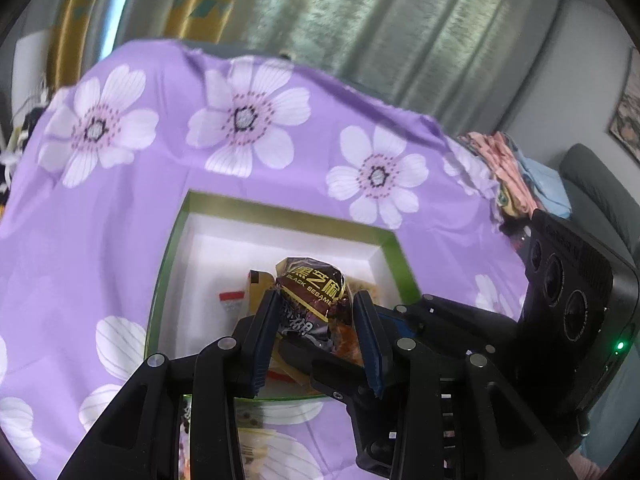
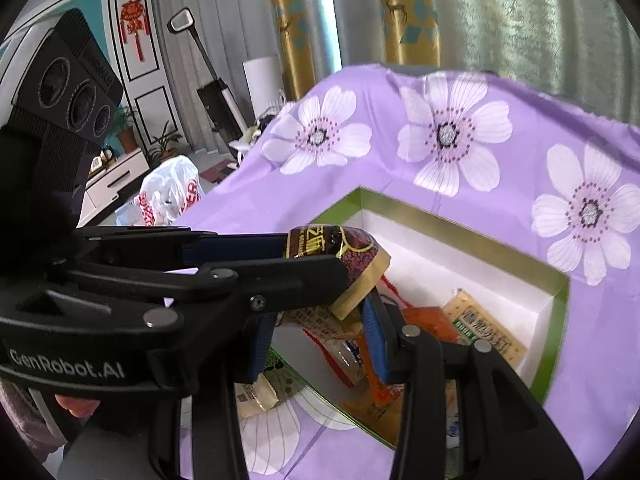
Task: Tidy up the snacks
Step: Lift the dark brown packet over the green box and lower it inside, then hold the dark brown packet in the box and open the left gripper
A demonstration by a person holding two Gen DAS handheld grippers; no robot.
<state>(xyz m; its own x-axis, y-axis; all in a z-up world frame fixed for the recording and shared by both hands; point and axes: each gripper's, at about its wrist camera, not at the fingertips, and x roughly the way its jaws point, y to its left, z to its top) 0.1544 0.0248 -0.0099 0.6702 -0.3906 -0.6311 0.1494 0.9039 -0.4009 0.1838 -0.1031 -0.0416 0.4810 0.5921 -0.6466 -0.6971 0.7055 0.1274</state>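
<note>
Sesame packet: the dark brown black sesame packet (image 1: 312, 296) has its long axis running along the fingers, its gold-edged end pointing away from the wrist toward the far wall of the box; in the right wrist view that end (image 2: 352, 264) tilts down a little.
Packet's place: held in the air above the open box (image 1: 288, 222), over the snacks already lying inside.
Left gripper (image 1: 320, 336): clamped on the packet, 1 blue pad against each side, jaws only as far apart as the packet is thick.
Right gripper (image 2: 316, 344): low at the box's near edge, jaws parted a narrow way; whether they pinch the orange wrapper (image 2: 428, 320) I cannot tell.
Box contents: a tan cracker pack (image 2: 484, 336) by the right wall.
Cloth: purple flowered tablecloth (image 1: 120, 208) under the box.
</note>
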